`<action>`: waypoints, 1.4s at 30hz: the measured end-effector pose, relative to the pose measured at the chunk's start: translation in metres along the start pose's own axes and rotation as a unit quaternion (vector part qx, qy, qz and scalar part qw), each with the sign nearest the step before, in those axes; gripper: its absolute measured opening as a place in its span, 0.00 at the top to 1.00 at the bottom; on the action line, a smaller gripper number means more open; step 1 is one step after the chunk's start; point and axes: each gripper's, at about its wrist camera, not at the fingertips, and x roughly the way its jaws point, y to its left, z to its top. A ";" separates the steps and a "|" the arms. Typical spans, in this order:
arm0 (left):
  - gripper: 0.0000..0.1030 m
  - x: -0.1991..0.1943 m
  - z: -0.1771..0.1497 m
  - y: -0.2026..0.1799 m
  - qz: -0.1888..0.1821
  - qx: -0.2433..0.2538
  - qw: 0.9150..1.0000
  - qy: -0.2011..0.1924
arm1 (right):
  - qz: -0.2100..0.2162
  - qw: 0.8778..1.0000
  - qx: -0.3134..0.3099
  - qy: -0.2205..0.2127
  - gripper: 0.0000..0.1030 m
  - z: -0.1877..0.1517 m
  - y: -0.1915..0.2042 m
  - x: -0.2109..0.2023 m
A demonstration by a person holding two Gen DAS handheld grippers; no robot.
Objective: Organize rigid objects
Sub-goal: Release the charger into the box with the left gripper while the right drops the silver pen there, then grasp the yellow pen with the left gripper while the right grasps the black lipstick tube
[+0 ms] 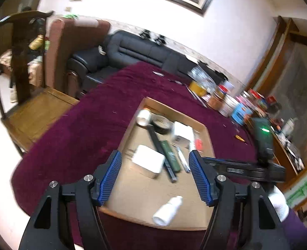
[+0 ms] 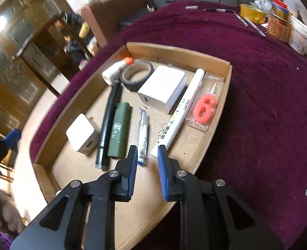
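Both hand-held grippers, left (image 1: 154,167) and right (image 2: 147,163), hover spread and empty over the cardboard tray (image 2: 180,55), beside what may be a syringe (image 2: 143,134).

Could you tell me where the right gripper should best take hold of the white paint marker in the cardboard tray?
Probably mid-barrel, from above. The white paint marker lies flat in the cardboard tray, between the white charger block and the packaged "6" candle. Set the right gripper fingers across the barrel's width; its near end offers the most room.

L hand-held gripper (image 1: 155,166) jaws wide apart, R hand-held gripper (image 2: 147,156) narrowly parted, both empty
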 end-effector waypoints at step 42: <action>0.35 -0.004 -0.028 -0.104 -0.024 0.098 0.994 0.041 | -0.100 0.956 0.173 -0.216 0.46 -0.142 -0.151 -0.187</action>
